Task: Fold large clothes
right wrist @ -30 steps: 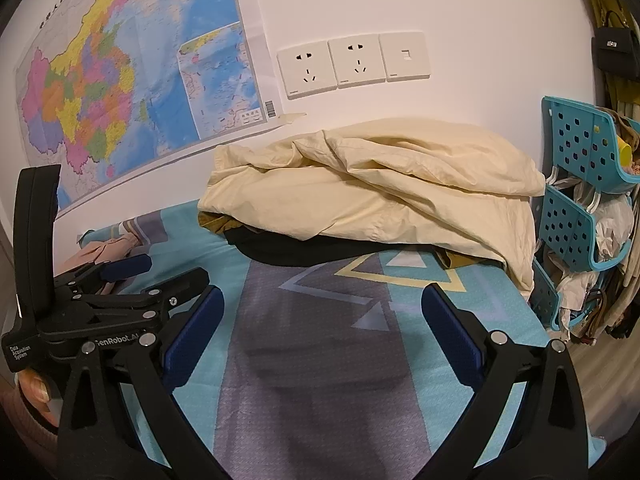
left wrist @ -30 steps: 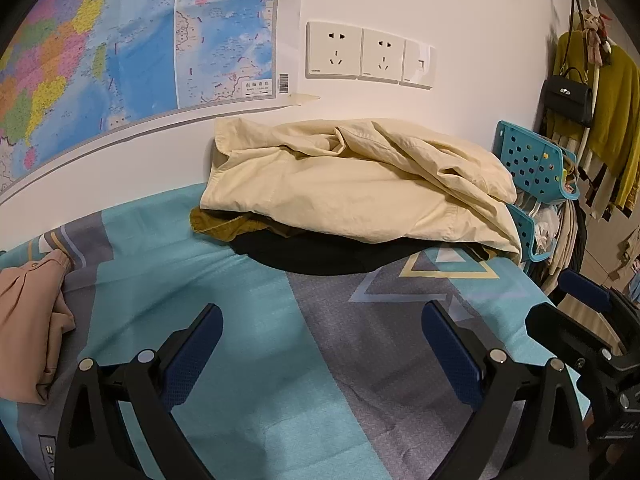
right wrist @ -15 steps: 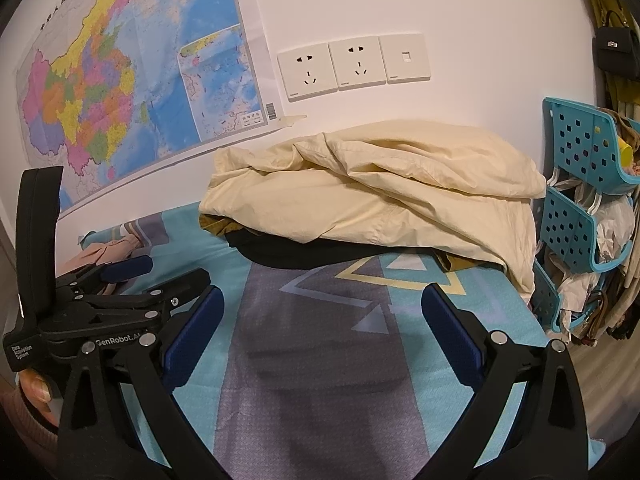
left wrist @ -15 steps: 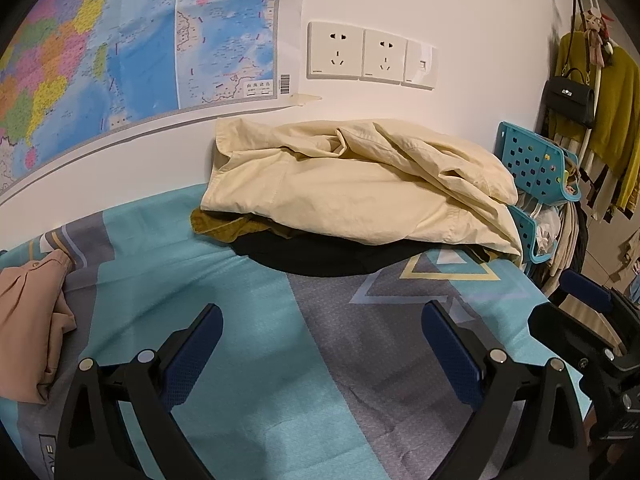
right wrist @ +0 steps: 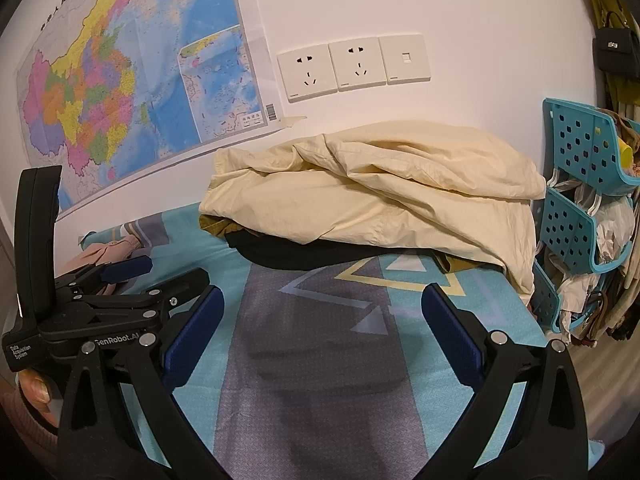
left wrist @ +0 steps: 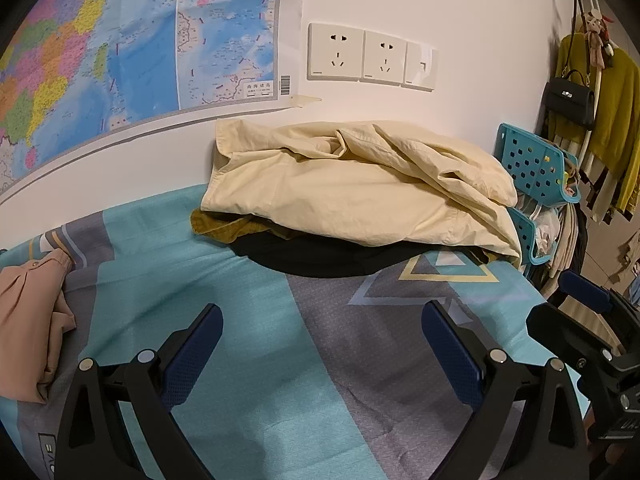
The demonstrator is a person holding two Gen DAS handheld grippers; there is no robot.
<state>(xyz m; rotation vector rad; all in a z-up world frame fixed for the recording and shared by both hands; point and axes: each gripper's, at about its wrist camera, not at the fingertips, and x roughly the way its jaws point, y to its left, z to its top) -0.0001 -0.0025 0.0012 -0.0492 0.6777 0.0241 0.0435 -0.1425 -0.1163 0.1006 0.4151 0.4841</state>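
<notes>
A crumpled cream garment [left wrist: 360,196] [right wrist: 380,200] lies on top of a pile against the wall, over a mustard garment [left wrist: 224,226] and a black one [left wrist: 316,258] [right wrist: 288,254]. A pink garment [left wrist: 28,328] [right wrist: 108,250] lies at the bed's left. My left gripper [left wrist: 320,344] is open and empty, held over the teal and grey sheet [left wrist: 248,320], short of the pile. My right gripper [right wrist: 322,326] is open and empty too, beside it on the right. The left gripper also shows in the right wrist view [right wrist: 132,276].
The wall behind the pile carries a map [left wrist: 120,48] and sockets [left wrist: 368,58]. Teal plastic baskets [right wrist: 580,184] stand off the bed's right edge, with hanging clothes and a black bag [left wrist: 568,100] beyond.
Both grippers have crept slightly toward the pile. Both stay open and nothing on the bed has moved.
</notes>
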